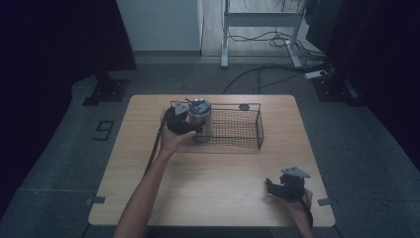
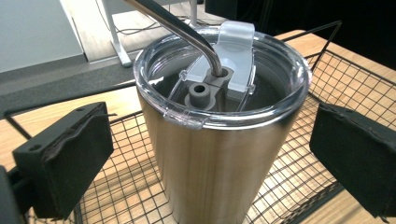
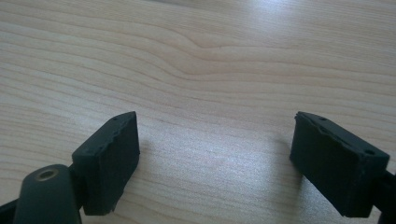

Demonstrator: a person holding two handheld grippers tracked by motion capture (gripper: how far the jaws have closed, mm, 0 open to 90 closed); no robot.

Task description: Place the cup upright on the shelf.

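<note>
A light wooden table (image 1: 208, 198) stands on a grey floor (image 1: 64, 148) in a dim room, with a white cabinet (image 1: 158, 25), a white desk frame (image 1: 262, 20) and loose cables (image 1: 267, 39) beyond it. A black wire basket (image 1: 242, 130) sits at the table's far centre. A stainless-steel tumbler (image 2: 210, 158) stands upright at the basket's left end, long axis vertical, its clear lid (image 2: 224, 70) facing up with a bent metal straw (image 2: 182, 28) leaning away through the lid. The left gripper (image 1: 182, 121) is at the tumbler, jaws wide apart on either side of it and not touching it, pads (image 2: 70, 158) clear of the steel wall. The right gripper (image 1: 285, 187) rests near the table's near right corner, jaws spread wide over bare wood, holding nothing.
</note>
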